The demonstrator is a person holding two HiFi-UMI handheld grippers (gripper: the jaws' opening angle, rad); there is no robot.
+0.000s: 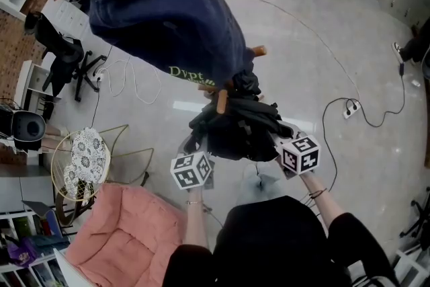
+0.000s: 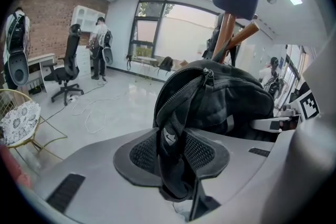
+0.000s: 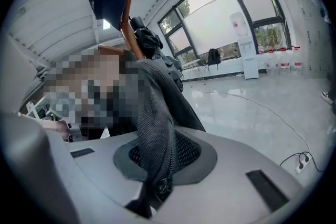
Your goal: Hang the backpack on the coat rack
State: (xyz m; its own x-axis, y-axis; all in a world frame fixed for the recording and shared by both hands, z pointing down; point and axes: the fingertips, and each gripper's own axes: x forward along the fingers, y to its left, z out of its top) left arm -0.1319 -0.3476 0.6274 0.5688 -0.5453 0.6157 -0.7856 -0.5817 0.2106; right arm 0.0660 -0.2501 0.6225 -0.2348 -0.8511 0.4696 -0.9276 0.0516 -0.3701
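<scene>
Backpack (image 1: 235, 128) sits at frame centre in the head view, bunched right against a lower peg (image 1: 222, 101) of the rack (image 2: 224, 34), just under the blue cap (image 1: 168, 10). Left tool (image 2: 173, 150) pinches a black strap by the zip, pads on both sides; the hold looks slack. Right tool (image 3: 157, 157) is pressed tight on a mesh strap. Bag lies up-frame of both tools, one at each lower corner, about equally near. Peg's long axis runs up-down in frame, tip seemingly toward the person, so the loop likely has to come over that tip. Whether a loop already sits on the peg: can't tell.
</scene>
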